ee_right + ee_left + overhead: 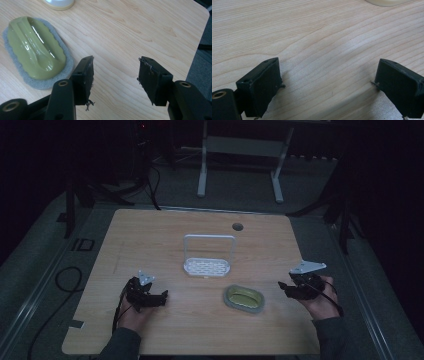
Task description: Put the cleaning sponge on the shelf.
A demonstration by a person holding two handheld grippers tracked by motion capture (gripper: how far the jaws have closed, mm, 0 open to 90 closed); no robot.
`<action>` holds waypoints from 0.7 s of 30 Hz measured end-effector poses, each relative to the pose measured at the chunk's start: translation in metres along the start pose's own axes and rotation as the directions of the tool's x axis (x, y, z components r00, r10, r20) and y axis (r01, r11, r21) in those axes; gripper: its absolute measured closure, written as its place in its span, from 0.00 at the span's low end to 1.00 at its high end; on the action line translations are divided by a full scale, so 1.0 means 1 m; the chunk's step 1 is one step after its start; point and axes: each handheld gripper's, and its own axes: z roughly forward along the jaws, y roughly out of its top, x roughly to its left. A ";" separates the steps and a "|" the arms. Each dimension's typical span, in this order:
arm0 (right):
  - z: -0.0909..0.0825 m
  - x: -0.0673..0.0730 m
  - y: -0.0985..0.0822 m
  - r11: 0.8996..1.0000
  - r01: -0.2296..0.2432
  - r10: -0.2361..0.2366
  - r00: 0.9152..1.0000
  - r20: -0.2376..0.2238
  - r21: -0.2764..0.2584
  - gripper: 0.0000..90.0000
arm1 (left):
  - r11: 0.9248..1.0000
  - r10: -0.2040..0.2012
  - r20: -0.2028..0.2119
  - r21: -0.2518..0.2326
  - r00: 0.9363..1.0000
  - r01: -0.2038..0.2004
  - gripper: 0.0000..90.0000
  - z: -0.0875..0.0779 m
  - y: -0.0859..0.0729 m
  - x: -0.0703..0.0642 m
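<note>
A green-handled scrub pad (pixel 244 298) on grey foam lies on the wooden table (pixel 150 235), front of centre; the right gripper view has the scrub pad (pixel 35 50) at upper left. Behind it stands a white perforated rack (pixel 206 266) with a tall wire handle. My left gripper (pixel 162 298) rests low at the front left, open, its jaws wide over bare wood (pixel 327 75). Right of the pad, my right gripper (pixel 283 288) is held open, apart from it, with nothing between its jaws (pixel 115 75).
A round cable hole (pixel 237 226) sits near the table's far edge. The rack's white edge (pixel 58 3) shows at the top of the right gripper view. Desk legs (pixel 202 175) and tripod stands occupy the dark floor beyond. Cables (pixel 65 280) lie left of the table.
</note>
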 end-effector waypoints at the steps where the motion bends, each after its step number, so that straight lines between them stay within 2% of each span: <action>1: -0.001 0.001 0.003 1.000 0.018 -0.018 1.000 -0.002 0.004 0.50 | 1.000 0.000 0.000 0.000 1.000 0.000 0.07 0.000 0.000 0.000; 12: -0.003 0.007 0.015 0.997 0.082 -0.082 0.996 -0.024 0.015 0.50 | 1.000 -0.001 0.000 0.000 1.000 0.001 0.07 0.000 0.000 0.000; 21: -0.005 0.012 0.023 0.993 0.117 -0.115 0.992 -0.054 0.023 0.51 | 1.000 -0.001 0.000 0.000 1.000 0.001 0.07 0.000 0.000 0.000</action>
